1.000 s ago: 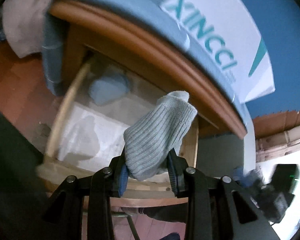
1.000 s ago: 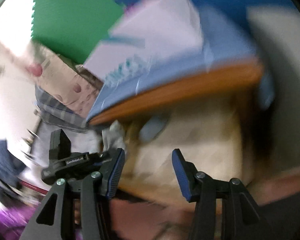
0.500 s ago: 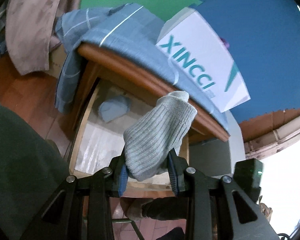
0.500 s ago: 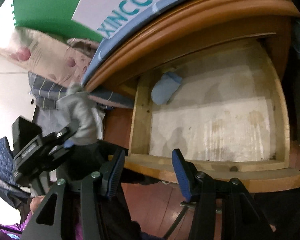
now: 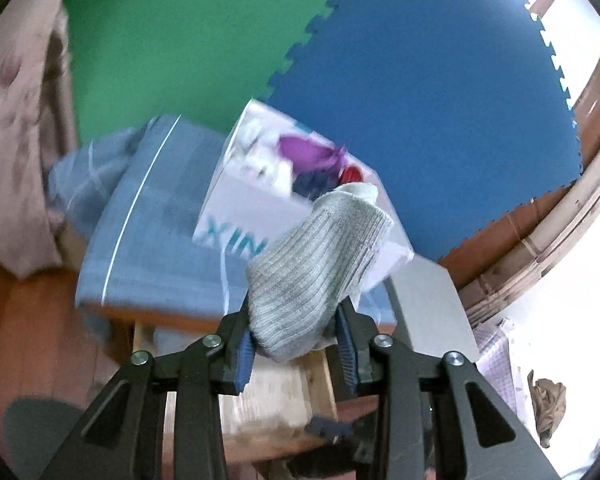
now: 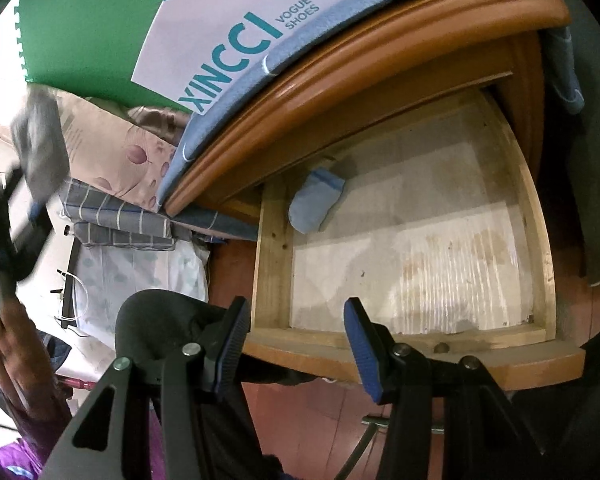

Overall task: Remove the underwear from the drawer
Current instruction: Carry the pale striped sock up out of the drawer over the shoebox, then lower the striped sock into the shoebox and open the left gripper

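My left gripper (image 5: 296, 350) is shut on a grey ribbed knit garment (image 5: 316, 268) and holds it high above the cabinet top, in front of a white shoe box (image 5: 256, 208). In the right wrist view the garment (image 6: 40, 148) shows as a blur at far left. My right gripper (image 6: 296, 348) is open and empty, just in front of the open wooden drawer (image 6: 276, 264). A folded light blue piece (image 6: 314, 204) lies in the drawer's back left corner. The drawer floor is lined with pale paper.
The white XINCCI shoe box (image 6: 236, 28) holds purple, red and dark clothes and stands on a blue cloth (image 5: 156, 232) over the wooden cabinet top (image 6: 380, 56). Folded bedding (image 6: 120, 168) lies left of the cabinet. Green and blue foam mats (image 5: 420, 100) cover the wall.
My left gripper has risen with the grey garment, from the drawer level to above the cabinet top. The right gripper has moved a little closer to the drawer front, still open.
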The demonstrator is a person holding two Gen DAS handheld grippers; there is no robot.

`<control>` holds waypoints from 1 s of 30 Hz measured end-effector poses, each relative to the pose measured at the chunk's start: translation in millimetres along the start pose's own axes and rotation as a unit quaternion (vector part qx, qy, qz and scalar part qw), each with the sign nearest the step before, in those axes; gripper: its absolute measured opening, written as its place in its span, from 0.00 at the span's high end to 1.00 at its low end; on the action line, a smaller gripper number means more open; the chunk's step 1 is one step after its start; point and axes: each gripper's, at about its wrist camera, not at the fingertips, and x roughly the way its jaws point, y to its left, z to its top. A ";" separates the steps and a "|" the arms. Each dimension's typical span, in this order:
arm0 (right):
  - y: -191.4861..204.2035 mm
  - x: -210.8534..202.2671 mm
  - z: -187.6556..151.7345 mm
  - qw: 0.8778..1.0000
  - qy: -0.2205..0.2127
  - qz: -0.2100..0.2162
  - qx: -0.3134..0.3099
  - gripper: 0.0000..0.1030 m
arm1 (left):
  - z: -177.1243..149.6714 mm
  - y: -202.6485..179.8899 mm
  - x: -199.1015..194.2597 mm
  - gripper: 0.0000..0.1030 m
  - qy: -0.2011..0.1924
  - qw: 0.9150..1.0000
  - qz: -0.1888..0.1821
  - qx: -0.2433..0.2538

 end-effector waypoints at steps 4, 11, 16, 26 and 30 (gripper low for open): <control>-7.8 -1.8 0.7 1.000 0.002 0.005 0.014 0.51 | 43.1 -18.8 22.1 0.69 -0.021 0.999 0.011 0.029; -16.0 -1.6 3.4 0.999 0.000 0.015 0.029 0.51 | 93.5 -30.1 76.4 0.68 -0.028 0.999 0.025 0.035; -22.2 2.9 4.8 0.999 0.007 0.020 0.042 0.51 | 109.3 -35.7 105.0 0.68 -0.027 0.998 0.045 0.046; -26.3 8.2 4.1 0.998 0.013 0.021 0.051 0.51 | 110.0 -36.8 149.8 0.68 -0.019 0.991 0.097 0.084; -26.5 9.3 3.5 0.998 0.014 0.020 0.052 0.51 | 109.2 -34.1 159.5 0.67 -0.018 0.990 0.111 0.090</control>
